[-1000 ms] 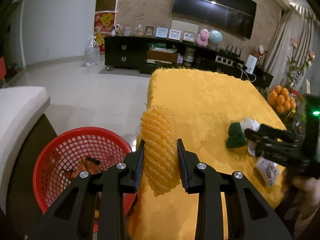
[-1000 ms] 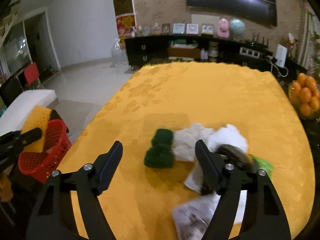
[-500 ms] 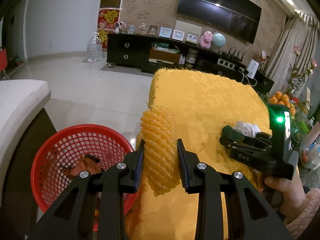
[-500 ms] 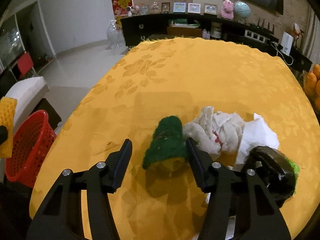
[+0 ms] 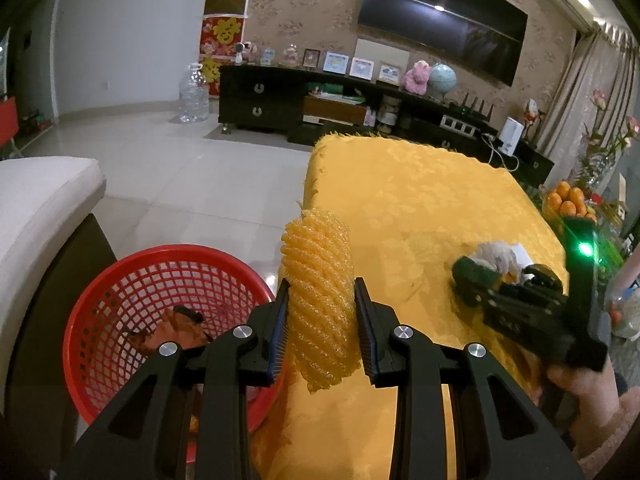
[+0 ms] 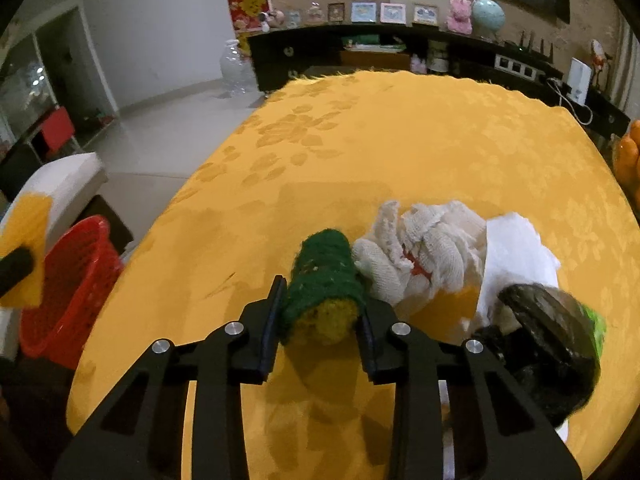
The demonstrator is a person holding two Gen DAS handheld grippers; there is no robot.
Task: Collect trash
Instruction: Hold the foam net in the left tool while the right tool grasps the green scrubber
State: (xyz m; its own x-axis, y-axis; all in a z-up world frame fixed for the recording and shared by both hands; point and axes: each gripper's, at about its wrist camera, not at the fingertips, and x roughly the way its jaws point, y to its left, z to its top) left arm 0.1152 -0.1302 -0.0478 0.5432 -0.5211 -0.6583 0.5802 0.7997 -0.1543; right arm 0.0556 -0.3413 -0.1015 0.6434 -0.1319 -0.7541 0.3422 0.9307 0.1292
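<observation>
My left gripper [image 5: 321,322] is clenched on the yellow foam net [image 5: 320,300]; the red basket [image 5: 96,304] sits below and to its left, not directly under it. A release here risks the net landing on the tablecloth [image 5: 420,200]. My right gripper [image 6: 322,314] is clamped on the green scouring pad [image 6: 324,276]. The white gauze [image 6: 420,248] touches the pad's right side and may drag along.

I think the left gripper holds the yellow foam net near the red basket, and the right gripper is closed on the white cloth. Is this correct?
One detail is wrong. The right gripper is closed on the green scrub pad, not the white cloth, which lies beside it; the right wrist view shows this. The left gripper does hold the yellow foam net near the red basket.
</observation>
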